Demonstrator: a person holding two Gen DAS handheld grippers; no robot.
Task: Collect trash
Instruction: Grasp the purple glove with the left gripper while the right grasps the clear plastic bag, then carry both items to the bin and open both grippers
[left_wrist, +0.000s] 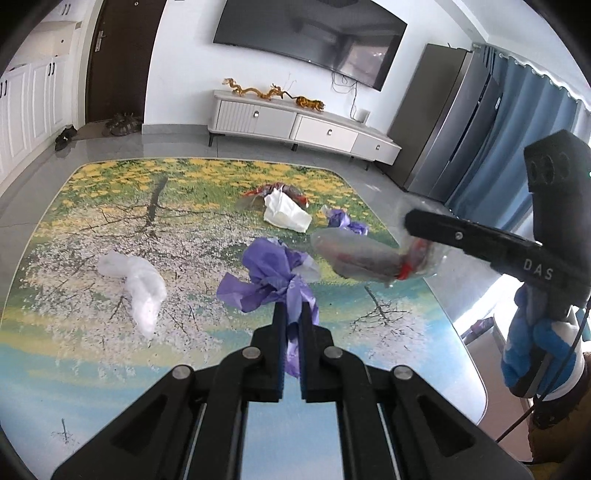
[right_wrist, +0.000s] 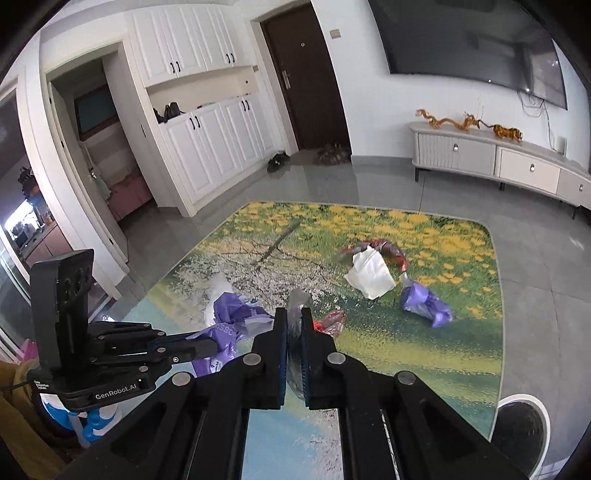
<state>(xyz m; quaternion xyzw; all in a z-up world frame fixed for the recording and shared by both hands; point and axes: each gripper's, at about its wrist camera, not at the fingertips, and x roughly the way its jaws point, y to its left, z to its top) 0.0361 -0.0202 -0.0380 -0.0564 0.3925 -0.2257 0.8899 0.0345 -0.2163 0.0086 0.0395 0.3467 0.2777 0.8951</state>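
Observation:
My left gripper (left_wrist: 291, 309) is shut on a crumpled purple wrapper (left_wrist: 271, 275), held a little above the flower-printed mat (left_wrist: 110, 206). In the right wrist view the left gripper (right_wrist: 211, 347) shows at the left with the purple wrapper (right_wrist: 231, 319) at its tip. My right gripper (right_wrist: 294, 314) is shut on a clear plastic wrapper (right_wrist: 297, 297) with a red part (right_wrist: 331, 320). From the left wrist view, the right gripper (left_wrist: 409, 222) enters from the right, and the clear wrapper (left_wrist: 360, 258) hangs from it.
More litter lies on the mat: a white plastic bag (left_wrist: 138, 286), a white paper (right_wrist: 371, 274), a red wrapper (right_wrist: 388, 249) and a second purple wrapper (right_wrist: 424, 303). A round white-rimmed bin (right_wrist: 521, 430) stands by the near right corner. A TV cabinet (left_wrist: 303, 122) lines the far wall.

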